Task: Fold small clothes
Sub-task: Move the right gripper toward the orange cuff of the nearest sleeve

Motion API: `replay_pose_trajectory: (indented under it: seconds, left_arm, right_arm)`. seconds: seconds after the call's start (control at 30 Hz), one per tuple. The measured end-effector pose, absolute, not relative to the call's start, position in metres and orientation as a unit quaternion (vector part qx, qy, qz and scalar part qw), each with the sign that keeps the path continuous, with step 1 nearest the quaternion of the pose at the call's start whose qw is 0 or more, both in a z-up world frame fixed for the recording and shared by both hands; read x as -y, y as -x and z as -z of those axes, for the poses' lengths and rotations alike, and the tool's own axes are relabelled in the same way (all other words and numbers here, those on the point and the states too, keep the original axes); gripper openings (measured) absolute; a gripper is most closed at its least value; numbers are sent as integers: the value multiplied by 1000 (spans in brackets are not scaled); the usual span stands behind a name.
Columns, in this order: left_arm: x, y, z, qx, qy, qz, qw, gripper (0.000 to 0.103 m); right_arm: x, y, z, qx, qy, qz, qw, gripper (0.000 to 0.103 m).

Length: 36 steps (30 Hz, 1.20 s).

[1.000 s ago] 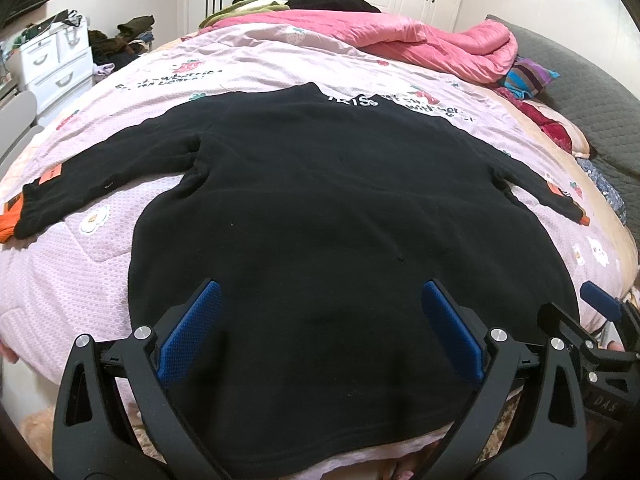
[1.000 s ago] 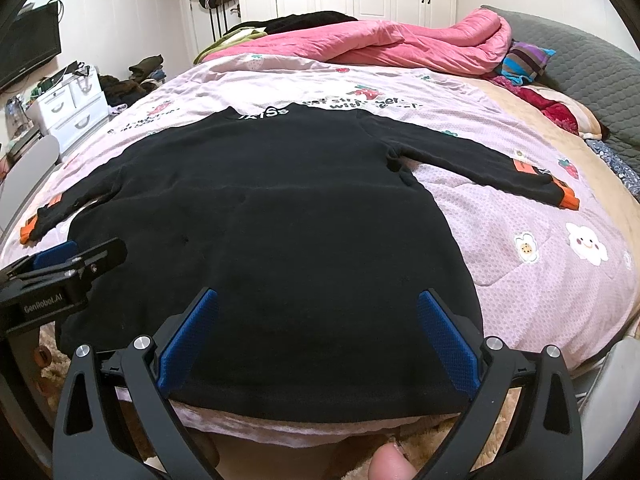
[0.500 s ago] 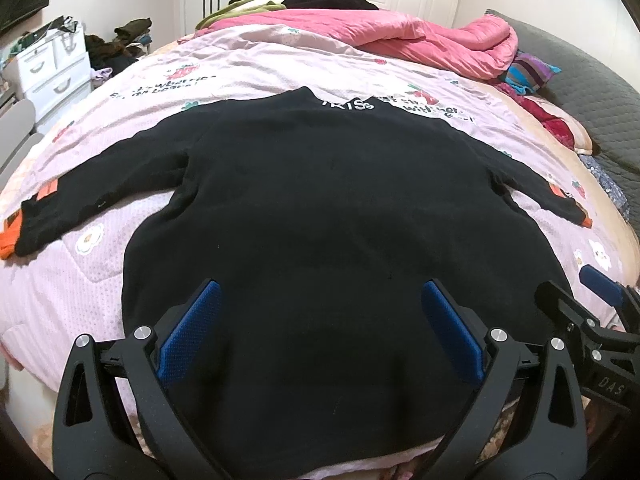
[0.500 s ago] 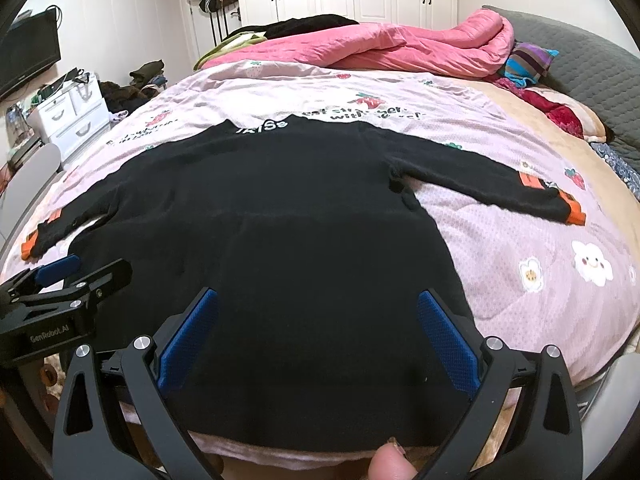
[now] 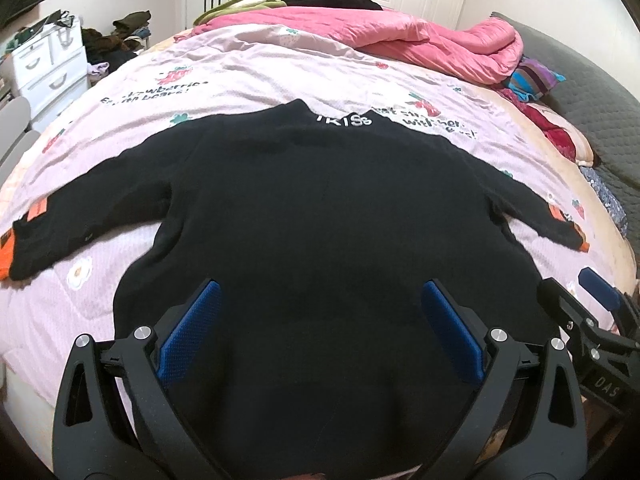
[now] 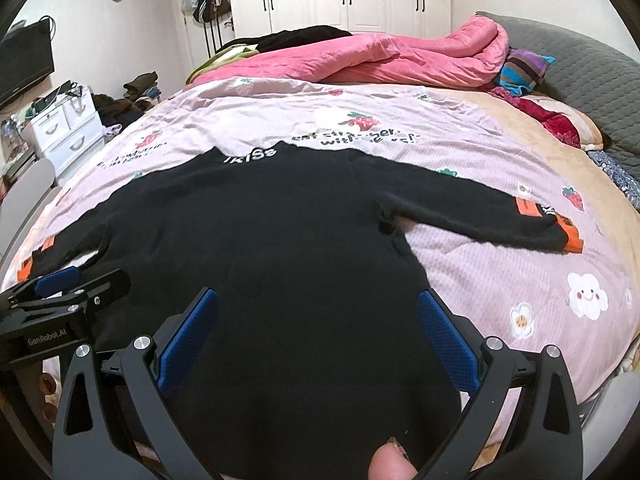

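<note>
Both grippers have pushed forward over the bed since a second ago, so that the hem has dropped out of the left camera's view and nearly out of the right's, and more of the pink quilt shows beyond the collar. From the left gripper (image 5: 320, 334) outward: its two blue-padded fingers are spread wide with nothing between them, poised above the lower body of the black sweater (image 5: 320, 216); the right gripper (image 6: 318, 332) hangs the same way, jaws parted and empty, over the right half of the hem, with a fingertip (image 6: 390, 462) of the person showing at the bottom edge. Each tool appears at the edge of the other's view, so they sit side by side along the near edge. The sweater lies flat across the quilt (image 5: 248, 80), collar away from the person, with its left sleeve (image 5: 80, 208) and right sleeve (image 6: 480, 216) stretched straight out to either side, orange cuffs at the ends; that spread looks deliberate, giving clean fold lines. No fold is made yet. Farther back a bunched pink duvet (image 6: 380, 56) lies well apart from the work.
</note>
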<state>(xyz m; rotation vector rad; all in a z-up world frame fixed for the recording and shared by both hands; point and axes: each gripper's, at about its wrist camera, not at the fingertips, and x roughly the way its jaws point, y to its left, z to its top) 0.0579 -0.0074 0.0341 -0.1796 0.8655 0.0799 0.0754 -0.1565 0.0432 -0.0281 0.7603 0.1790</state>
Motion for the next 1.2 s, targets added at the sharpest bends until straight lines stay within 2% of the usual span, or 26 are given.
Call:
replay_pose_trajectory:
  seconds: [0.33, 0.8, 1.2]
  left_arm:
    - [2, -99, -52, -425, 92, -41, 900, 94]
    - [-5, -162, -60, -428, 80, -56, 898, 94]
    - [2, -199, -41, -438, 81, -45, 894, 94]
  right_arm:
    - [154, -109, -65, -352, 15, -81, 933, 99]
    - [165, -175, -88, -351, -38, -75, 933, 99]
    - [208, -215, -72, -353, -67, -7, 933, 99]
